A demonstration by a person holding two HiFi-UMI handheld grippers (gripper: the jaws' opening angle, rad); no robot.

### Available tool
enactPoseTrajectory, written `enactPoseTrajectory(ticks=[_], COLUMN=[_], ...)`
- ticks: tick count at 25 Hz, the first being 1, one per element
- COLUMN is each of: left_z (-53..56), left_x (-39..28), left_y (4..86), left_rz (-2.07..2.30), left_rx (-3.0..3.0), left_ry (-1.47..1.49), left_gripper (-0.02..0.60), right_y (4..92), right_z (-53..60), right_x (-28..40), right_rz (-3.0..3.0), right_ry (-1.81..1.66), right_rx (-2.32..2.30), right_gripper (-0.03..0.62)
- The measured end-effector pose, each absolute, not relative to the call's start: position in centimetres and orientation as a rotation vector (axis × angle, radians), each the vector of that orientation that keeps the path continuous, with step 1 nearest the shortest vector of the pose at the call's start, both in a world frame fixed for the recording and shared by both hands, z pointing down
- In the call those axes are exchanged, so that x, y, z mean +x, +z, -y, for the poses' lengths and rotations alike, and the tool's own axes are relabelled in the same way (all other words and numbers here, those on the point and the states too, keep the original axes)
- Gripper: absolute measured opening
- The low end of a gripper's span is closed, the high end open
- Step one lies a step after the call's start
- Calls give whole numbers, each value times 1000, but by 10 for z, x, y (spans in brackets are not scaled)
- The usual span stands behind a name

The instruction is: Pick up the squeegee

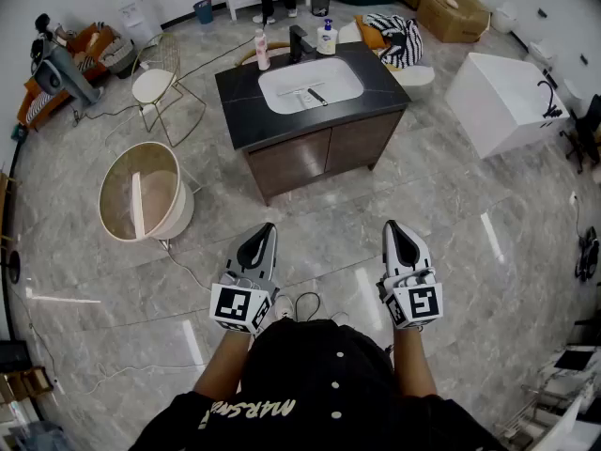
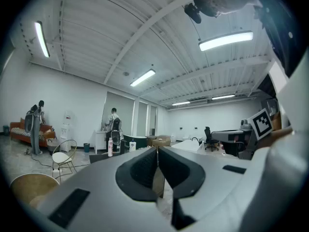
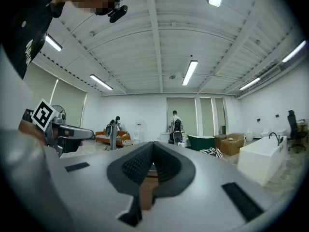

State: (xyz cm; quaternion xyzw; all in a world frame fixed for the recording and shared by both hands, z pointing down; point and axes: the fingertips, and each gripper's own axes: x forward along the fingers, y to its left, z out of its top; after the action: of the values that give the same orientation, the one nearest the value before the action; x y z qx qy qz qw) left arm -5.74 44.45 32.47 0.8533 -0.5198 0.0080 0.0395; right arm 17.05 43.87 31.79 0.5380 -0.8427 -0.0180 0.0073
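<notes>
Squeegee [image 1: 307, 93] down in the white sink [image 1: 282, 75], lying flat on the basin floor, pale blade across and dark handle angling off toward the right. That sink is set into the dark countertop [image 1: 246, 113] of a wood-fronted vanity [image 1: 324, 154] standing alone on the grey marble floor [image 1: 451, 252]. At the back edge of the counter, a pink bottle [image 1: 261, 50] on the left, a black faucet [image 1: 299, 40] in the middle, a white pump bottle [image 1: 327, 38] to the right. Both grippers are held out level and well short of the vanity, with open floor between. Left gripper [image 1: 266, 232]: jaws pressed together at the tips, nothing between them. Right gripper [image 1: 395, 227]: same story, jaws fully closed and empty. Off to the left, a wire chair [image 1: 155, 85] with a white seat and a round beige tub [image 1: 141, 194]; on the right, a white bathtub [image 1: 507, 97].
</notes>
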Motion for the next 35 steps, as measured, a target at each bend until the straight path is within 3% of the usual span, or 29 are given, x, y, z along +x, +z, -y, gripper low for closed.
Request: enactPoseTrajectory(ticks=[35], left_z=[-436], left_x=[-67], left_y=[318], left_rz=[1543], left_rx=[2655], left_ry=[5], left_gripper=[18], right_y=[310], right_z=[-438], right_x=[141], right_rz=[2637], right_ry=[-66], right_rx=[1669], right_gripper=[-5])
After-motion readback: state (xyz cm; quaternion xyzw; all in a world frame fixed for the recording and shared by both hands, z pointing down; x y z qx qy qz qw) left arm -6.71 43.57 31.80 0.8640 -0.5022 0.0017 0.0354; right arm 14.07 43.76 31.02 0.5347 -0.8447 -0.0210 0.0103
